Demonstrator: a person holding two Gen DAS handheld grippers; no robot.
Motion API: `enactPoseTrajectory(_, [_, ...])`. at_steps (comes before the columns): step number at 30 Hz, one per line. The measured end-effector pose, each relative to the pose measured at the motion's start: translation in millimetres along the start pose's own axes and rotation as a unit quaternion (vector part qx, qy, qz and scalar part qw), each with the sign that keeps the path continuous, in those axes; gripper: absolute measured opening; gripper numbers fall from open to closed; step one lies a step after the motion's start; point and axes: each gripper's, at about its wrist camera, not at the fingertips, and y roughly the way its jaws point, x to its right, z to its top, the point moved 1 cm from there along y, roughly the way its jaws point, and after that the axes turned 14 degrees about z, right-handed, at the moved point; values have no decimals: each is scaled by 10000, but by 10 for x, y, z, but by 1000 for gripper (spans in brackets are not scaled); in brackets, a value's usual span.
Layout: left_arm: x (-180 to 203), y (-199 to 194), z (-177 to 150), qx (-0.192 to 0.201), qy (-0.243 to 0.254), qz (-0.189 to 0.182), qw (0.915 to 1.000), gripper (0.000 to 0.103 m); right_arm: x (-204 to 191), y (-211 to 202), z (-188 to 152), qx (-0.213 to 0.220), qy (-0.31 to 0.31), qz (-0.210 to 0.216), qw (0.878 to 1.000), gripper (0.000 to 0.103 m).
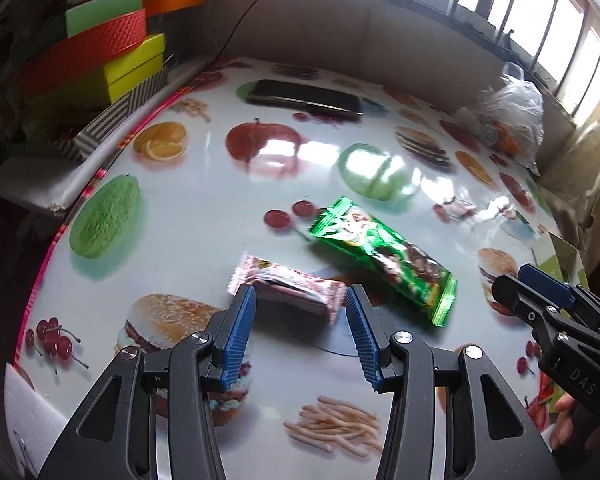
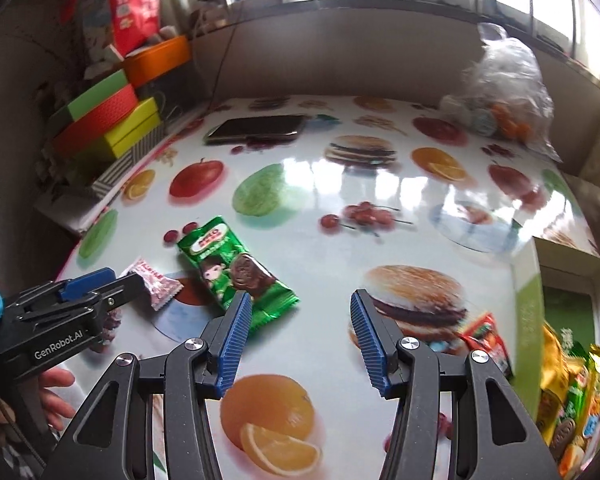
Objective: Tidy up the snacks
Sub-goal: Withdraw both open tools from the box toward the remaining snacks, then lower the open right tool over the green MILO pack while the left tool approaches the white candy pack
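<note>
At the far left, a stack of coloured boxes (image 1: 100, 56) sits off the edge of the table (image 1: 188, 208) with its printed fruit-and-burger cloth. On the cloth, the pink snack bar (image 1: 288, 294) lies just ahead of the left gripper (image 1: 300, 300), whose blue fingers stand apart on either side of it, not pressing it; nothing is held. Just to the right lies the green biscuit packet (image 2: 236, 272), slanted, close beside the pink bar. The right gripper (image 2: 296, 304) hangs with its jaws wide and empty, its left finger overlapping the packet's lower corner in the right wrist view, the rest of its gap over bare cloth. Further right a small red packet (image 2: 486, 340) lies by the green box (image 2: 528, 304), which already holds several snacks. The step in hand looks like a double pickup. Next, each gripper likely needs to settle over its packet, close, and carry it to the box.
</note>
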Motion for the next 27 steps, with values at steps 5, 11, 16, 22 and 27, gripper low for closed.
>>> enactPoseTrajectory(5, [-60,114,27,-138,-125,16,9998,48,-42,200,35,-165,-96,174,9997,51])
enactPoseTrajectory(11, [-38,195,37,-281,-72,-171,9994,48,-101,470,101,-450,-285,495,9974,52])
enactPoseTrajectory(16, [-37,220,28,-336,-14,-226,9992,48,-120,580,128,-559,-407,623,9957,53])
enactPoseTrajectory(22, [-106,217,-15,-357,114,-145,9992,48,-147,717,150,-769,-535,702,9931,55])
enactPoseTrajectory(27, [-199,221,-19,-361,135,-15,9993,48,-182,762,162,-805,-658,579,9929,58])
